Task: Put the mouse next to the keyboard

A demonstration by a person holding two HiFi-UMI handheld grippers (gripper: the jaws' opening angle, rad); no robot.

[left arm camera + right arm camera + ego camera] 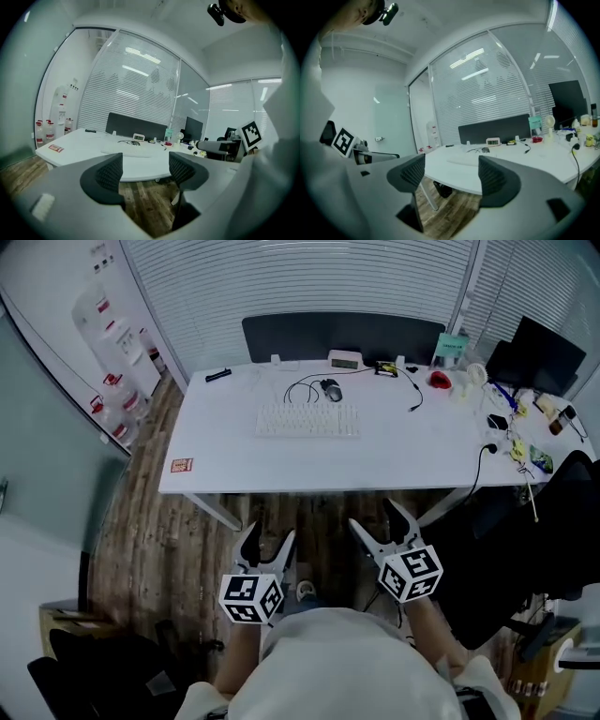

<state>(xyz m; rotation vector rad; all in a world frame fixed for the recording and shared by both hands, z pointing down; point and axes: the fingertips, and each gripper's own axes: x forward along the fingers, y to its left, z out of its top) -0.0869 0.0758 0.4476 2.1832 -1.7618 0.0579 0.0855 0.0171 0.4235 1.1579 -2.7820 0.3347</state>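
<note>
**Mouse [332, 389] behind the keyboard [307, 420]**

The mouse lies on the white counter [225, 460] just beyond the keyboard's far edge, toward its right end, with its cable [302, 388] looped to the left. Bare counter runs along the keyboard's near side and past both ends. Small clutter [511, 423] crowds the right end. The left tongs [270, 532] and right tongs [373, 514] hang over the wooden floor [150, 549], short of the counter's near edge and well apart from the mouse. Both have their jaws spread wide with nothing between them.
</note>
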